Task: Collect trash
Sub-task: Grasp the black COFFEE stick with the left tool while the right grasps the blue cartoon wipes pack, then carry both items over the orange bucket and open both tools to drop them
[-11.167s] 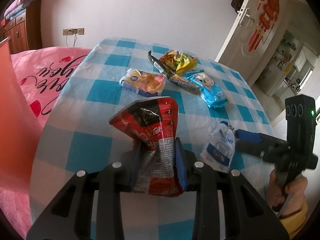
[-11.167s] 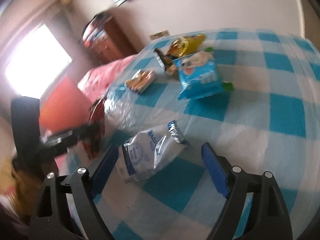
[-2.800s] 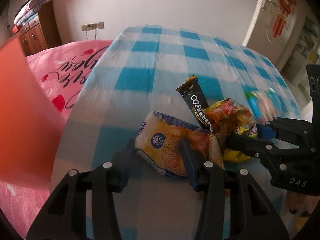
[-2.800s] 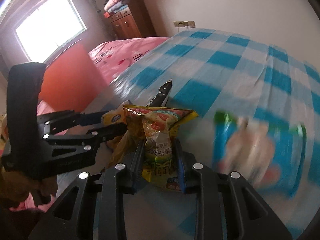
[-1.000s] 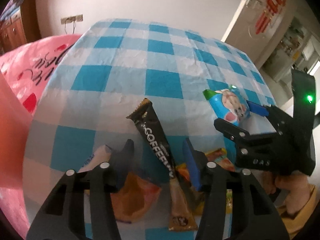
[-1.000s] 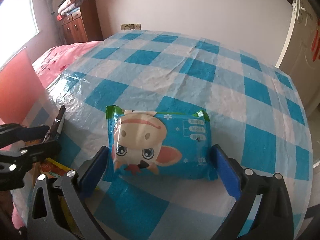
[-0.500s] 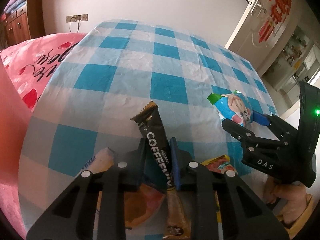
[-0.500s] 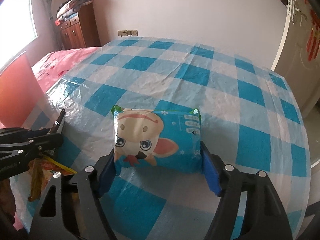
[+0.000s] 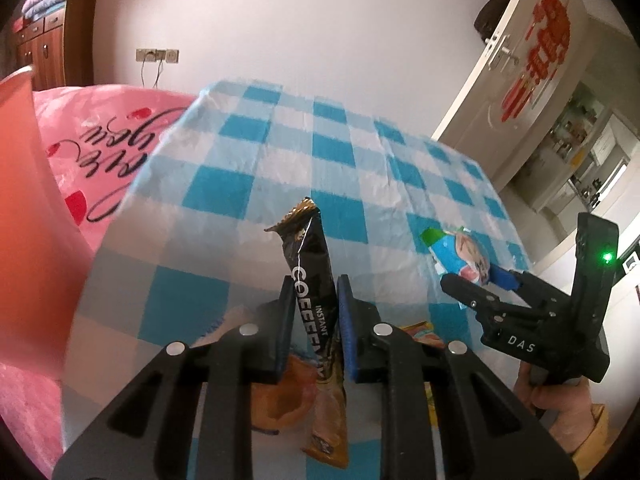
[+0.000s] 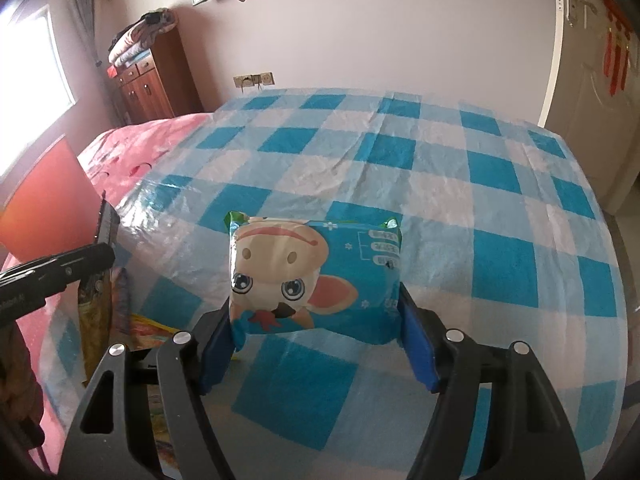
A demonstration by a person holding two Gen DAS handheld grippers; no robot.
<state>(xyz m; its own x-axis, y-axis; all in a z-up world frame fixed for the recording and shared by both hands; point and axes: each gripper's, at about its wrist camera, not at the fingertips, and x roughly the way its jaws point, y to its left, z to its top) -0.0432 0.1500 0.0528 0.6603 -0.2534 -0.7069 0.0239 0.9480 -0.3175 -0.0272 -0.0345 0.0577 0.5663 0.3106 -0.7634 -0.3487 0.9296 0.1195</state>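
Both grippers loaded, 1 wrapper each. Left gripper (image 9: 312, 312): jaws closed on the black instant-coffee sachet (image 9: 310, 280), pinched near its middle, torn gold end pointing up and away, lower end hanging below the fingers. Beneath it, at the near table edge, an orange-yellow snack bag (image 9: 280, 400) and a second colourful wrapper (image 9: 420, 330) lie loose on the cloth. Right gripper (image 10: 316, 324): jaws clamped on the short ends of the blue cartoon-face pack (image 10: 316, 276), which appears lifted just clear of the checked tablecloth (image 10: 500, 172), face toward the camera. From the left wrist the same pack shows edge-on in the right gripper, off to the right. Step in hand, by my reading: pick-up of 2 pieces done, transport not yet begun. An orange-red container wall (image 9: 28, 220) stands close at the left, beside the pink bedspread (image 9: 108, 136); likely the bin, though its opening is out of view. Next move calls for carrying both loads left over that rim and releasing inside, sachet first since it sits nearer. Then back for the 2 wrappers at the near edge. Beyond them the cloth shows no more litter.
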